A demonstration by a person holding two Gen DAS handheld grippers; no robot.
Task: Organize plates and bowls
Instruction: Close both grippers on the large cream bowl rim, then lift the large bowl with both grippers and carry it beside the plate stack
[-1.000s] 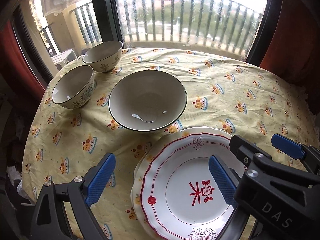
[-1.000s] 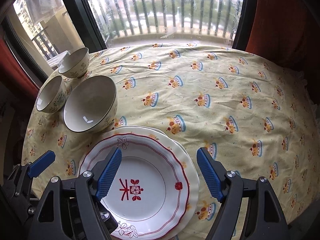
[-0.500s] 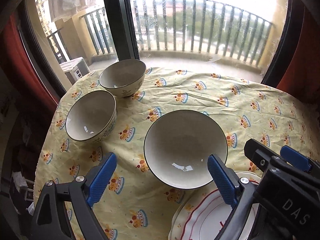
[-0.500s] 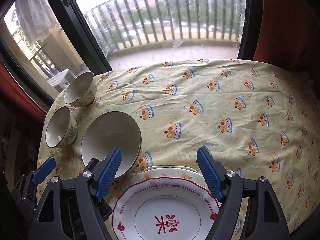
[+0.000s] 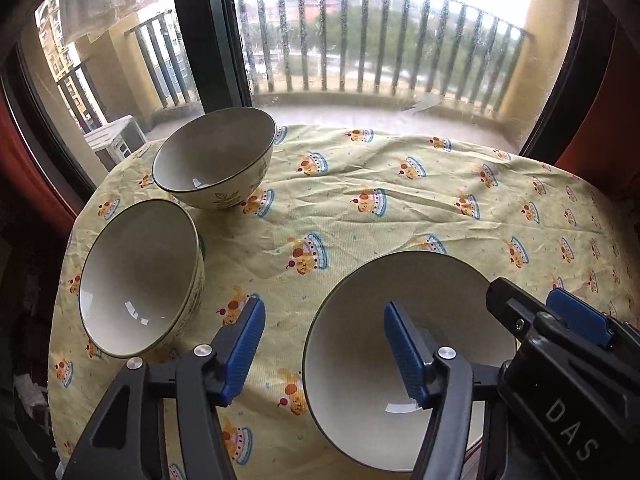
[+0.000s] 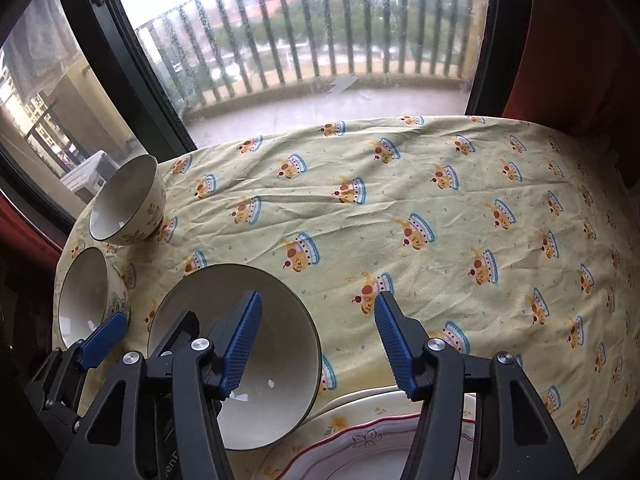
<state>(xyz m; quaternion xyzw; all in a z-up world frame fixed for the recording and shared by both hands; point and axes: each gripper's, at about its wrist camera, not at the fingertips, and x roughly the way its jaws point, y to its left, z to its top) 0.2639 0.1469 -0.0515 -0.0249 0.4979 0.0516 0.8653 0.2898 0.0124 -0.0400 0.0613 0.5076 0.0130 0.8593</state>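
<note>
A large cream bowl [image 5: 400, 344] stands near the table's front; it also shows in the right wrist view [image 6: 272, 364]. Two smaller floral bowls stand left: one nearer [image 5: 140, 276], one farther [image 5: 216, 160]; both show in the right wrist view, nearer [image 6: 90, 292] and farther [image 6: 126, 200]. Stacked plates, the top one red-rimmed [image 6: 360, 448], lie at the front edge. My left gripper [image 5: 322, 346] is open and empty, above the large bowl's left rim. My right gripper [image 6: 316, 340] is open and empty, above the plates and the bowl's right side.
The round table wears a yellow cloth with a cake print [image 6: 440, 220]. A window with a dark frame [image 5: 208, 40] and balcony railing lies beyond the far edge. Red curtains [image 6: 560, 40] hang at the right.
Both grippers have tilted up and pulled back towards the bowls. The plates have slid down out of the left view and to the bottom of the right view. Both stay open.
</note>
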